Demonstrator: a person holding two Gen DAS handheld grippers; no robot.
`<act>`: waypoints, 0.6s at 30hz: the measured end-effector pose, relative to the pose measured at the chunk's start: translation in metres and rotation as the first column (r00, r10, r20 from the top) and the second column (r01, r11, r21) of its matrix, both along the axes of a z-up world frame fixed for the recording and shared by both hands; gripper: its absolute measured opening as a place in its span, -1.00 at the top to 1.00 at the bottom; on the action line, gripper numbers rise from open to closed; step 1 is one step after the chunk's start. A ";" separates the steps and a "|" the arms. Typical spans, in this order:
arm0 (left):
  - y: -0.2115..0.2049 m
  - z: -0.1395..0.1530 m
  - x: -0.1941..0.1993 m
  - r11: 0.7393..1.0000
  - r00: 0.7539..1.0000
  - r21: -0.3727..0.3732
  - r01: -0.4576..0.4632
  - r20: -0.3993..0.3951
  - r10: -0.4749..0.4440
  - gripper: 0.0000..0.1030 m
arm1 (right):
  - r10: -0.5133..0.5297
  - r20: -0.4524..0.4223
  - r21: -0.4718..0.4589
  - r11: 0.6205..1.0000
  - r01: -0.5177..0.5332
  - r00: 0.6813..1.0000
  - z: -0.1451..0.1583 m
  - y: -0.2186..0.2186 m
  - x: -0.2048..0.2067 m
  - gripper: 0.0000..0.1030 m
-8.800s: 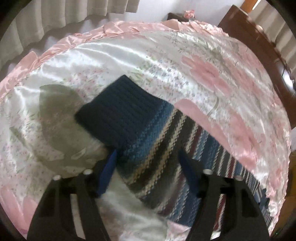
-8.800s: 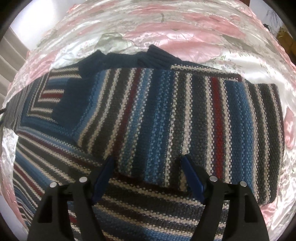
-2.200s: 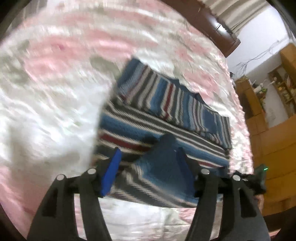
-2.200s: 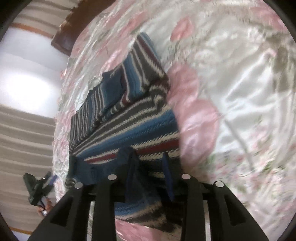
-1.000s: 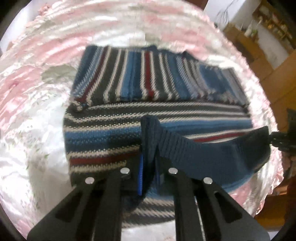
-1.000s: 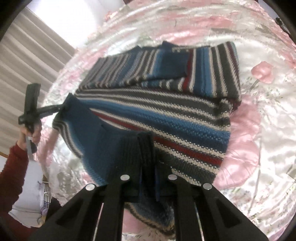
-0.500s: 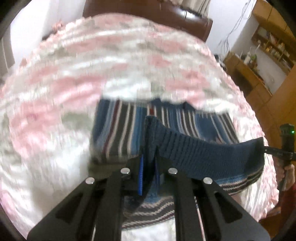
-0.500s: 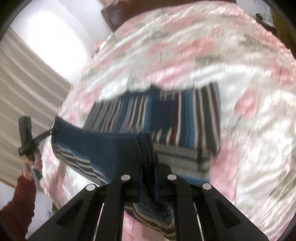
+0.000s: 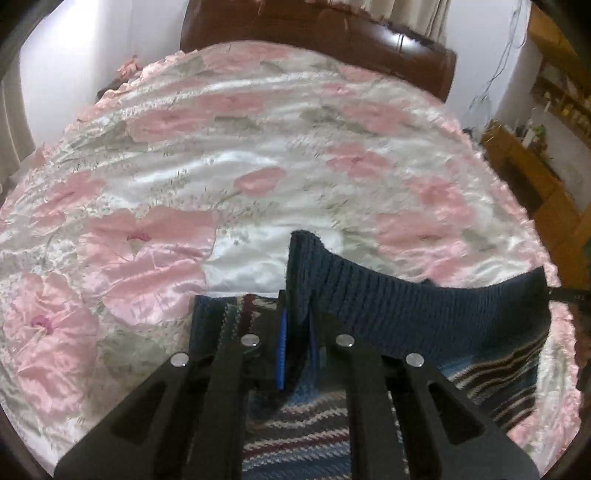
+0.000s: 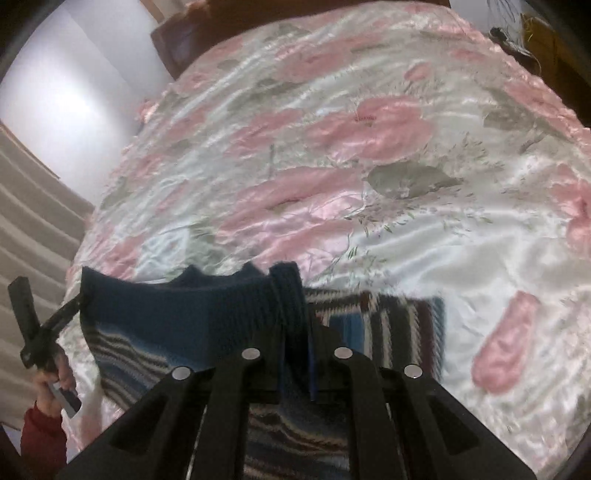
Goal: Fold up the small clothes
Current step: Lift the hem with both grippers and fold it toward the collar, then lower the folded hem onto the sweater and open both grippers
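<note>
Pink-and-white satin bedspread (image 9: 258, 177) printed with large flowers fills most of both views, with a dark wooden headboard (image 9: 332, 33) at the far end, a pale curtain (image 10: 33, 206) to one side and wooden shelving (image 9: 535, 173) to the other.

I hold a striped knitted sweater (image 9: 303, 435) by its navy ribbed hem (image 9: 406, 299). My left gripper (image 9: 295, 350) has its jaws pressed together on one end of that hem; the blue pads are nearly touching, with a fold of ribbed knit standing up between them. My right gripper (image 10: 295, 354) is clamped the same way on the other end, its jaws drawn close on a bunch of dark ribbing.

Between my two grips the hem runs as a lifted band, its long axis going side to side across the bed. Seen from the left wrist it stretches away to the right toward the other tool's tip at the frame edge; seen from the right wrist it stretches left to the black left gripper, held by a hand (image 10: 61, 376) in a red sleeve (image 10: 42, 439). The band sags slightly in the middle.

Below the raised hem the rest of the sweater lies on the bedspread near my edge of the bed, its blue, grey, cream and maroon stripes showing beneath and beside my fingers. A striped folded portion sits just past my jaws, with its stripes running away from me in the right wrist view.
</note>
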State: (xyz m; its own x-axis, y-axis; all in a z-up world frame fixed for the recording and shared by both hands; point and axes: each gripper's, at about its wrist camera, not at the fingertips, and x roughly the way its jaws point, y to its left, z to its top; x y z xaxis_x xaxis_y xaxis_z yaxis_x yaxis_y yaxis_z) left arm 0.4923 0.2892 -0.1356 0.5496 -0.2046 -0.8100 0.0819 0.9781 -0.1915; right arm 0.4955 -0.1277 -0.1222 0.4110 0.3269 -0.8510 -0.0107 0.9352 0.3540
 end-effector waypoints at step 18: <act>0.008 -0.060 0.024 0.994 0.990 0.078 -0.077 -0.108 0.085 0.42 | -0.079 -0.088 -0.062 0.995 0.073 0.993 -0.064 -0.013 0.017 0.32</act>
State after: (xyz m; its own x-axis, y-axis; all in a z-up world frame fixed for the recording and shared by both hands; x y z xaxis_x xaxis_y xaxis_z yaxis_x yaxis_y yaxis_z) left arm 0.5168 0.2974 -0.1957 0.4678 -0.1010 -0.8781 -0.0162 0.9923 -0.1227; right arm 0.5126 -0.1403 -0.1866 0.3538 0.2460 -0.9024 0.0905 0.9513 0.2948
